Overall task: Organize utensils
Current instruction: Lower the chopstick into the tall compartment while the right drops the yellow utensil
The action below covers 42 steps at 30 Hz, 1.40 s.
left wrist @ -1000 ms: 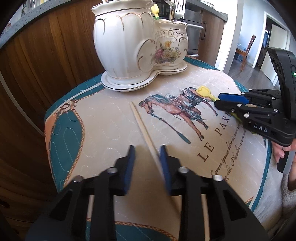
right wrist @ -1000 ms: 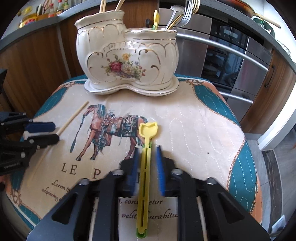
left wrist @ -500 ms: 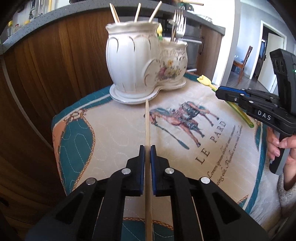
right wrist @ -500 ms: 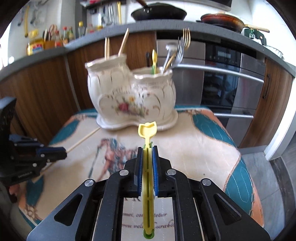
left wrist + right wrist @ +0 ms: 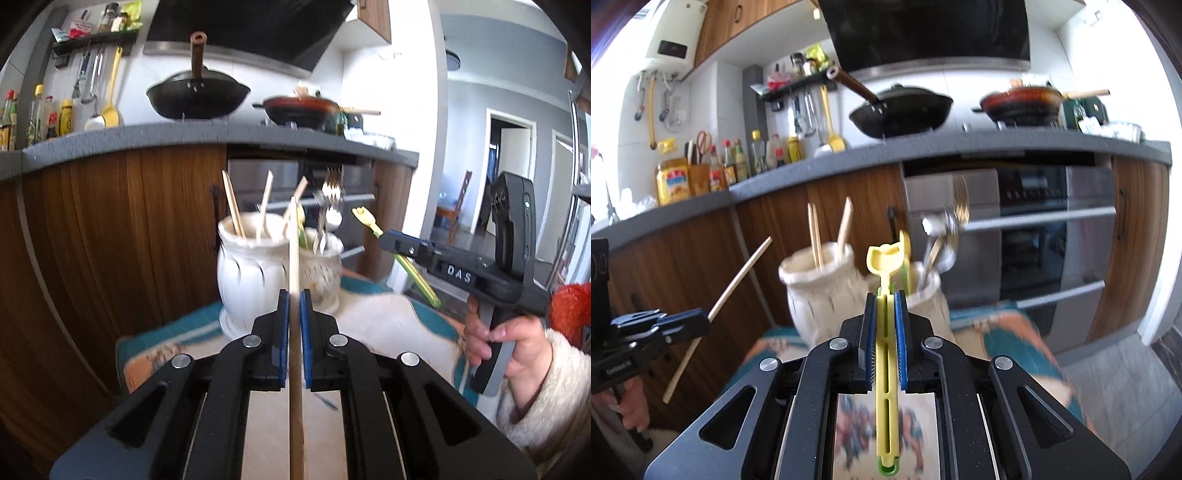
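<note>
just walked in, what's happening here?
A person holds a gripper in each hand. The left gripper is shut on a wooden chopstick; the right gripper is shut on a yellow plastic utensil. Both are held up in front of the white ceramic holder, nothing dropped in yet.

In the left wrist view, a chopstick (image 5: 294, 258) is running up the middle of the frame between the pads of the left gripper (image 5: 294, 295). Behind it, at centre, a two-part holder (image 5: 251, 273) is standing on a quilted mat (image 5: 388, 321), with sticks in its left part and forks (image 5: 330, 192) in its right. At right, the right gripper (image 5: 388, 240) is clamping a plastic utensil (image 5: 369, 221). A counter (image 5: 147, 136) is crossing behind, with a wok (image 5: 197, 96) sitting on it.
</note>
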{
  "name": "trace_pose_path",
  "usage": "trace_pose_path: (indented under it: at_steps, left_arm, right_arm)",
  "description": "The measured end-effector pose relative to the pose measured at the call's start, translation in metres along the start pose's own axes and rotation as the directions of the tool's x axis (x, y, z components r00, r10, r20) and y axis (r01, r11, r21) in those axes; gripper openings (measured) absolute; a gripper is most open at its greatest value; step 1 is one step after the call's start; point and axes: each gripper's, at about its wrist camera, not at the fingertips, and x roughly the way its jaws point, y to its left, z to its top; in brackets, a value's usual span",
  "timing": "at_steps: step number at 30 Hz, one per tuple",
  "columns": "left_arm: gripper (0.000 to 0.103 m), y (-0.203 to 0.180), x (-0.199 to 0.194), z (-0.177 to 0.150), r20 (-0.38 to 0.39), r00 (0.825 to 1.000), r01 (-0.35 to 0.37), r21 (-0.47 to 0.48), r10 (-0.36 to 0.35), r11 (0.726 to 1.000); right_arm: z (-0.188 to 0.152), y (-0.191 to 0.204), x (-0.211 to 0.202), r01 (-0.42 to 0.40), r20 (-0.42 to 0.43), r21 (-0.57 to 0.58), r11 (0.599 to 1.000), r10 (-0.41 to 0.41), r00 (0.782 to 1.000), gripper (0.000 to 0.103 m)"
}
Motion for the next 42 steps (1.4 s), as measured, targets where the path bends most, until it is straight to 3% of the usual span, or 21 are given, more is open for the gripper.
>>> trace_pose_path:
  at_steps: [7,12,17,22,27,37,42]
  left_arm:
    - [0.006,0.024,0.016,0.056,0.186,0.982,0.007,-0.072,0.007,0.997]
    - [0.006,0.04,0.049,0.079,0.246,0.969,0.027,-0.119,0.003,0.993]
    - [0.006,0.055,0.083,0.091,0.28,0.96,0.066,-0.188,-0.011,0.98]
    - [0.006,0.048,0.103,0.09,0.32,0.947,0.044,-0.155,0.008,0.987]
    - [0.006,0.04,0.113,0.082,0.343,0.939,0.005,-0.114,0.035,0.993]
    - [0.006,0.038,0.102,0.063,0.336,0.94,-0.029,-0.082,0.055,0.996]
    - [0.006,0.039,0.094,0.05,0.298,0.952,-0.052,-0.057,0.067,0.997]
  right_arm:
    - [0.049,-0.008,0.033,-0.052,0.117,0.043,0.998,0.047,0.992,0.011]
    - [0.067,-0.024,0.062,-0.071,0.166,0.095,0.993,0.055,0.985,0.011]
    - [0.067,-0.043,0.095,-0.09,0.142,0.158,0.983,0.067,0.988,0.011]
    - [0.052,-0.053,0.109,-0.165,0.143,0.21,0.964,0.136,0.98,0.011]
    - [0.046,-0.056,0.116,-0.182,0.134,0.222,0.958,0.155,0.979,0.011]
    - [0.037,-0.048,0.122,-0.185,0.134,0.182,0.966,0.162,0.978,0.011]
    - [0.031,-0.044,0.13,-0.163,0.116,0.152,0.975,0.146,0.982,0.011]
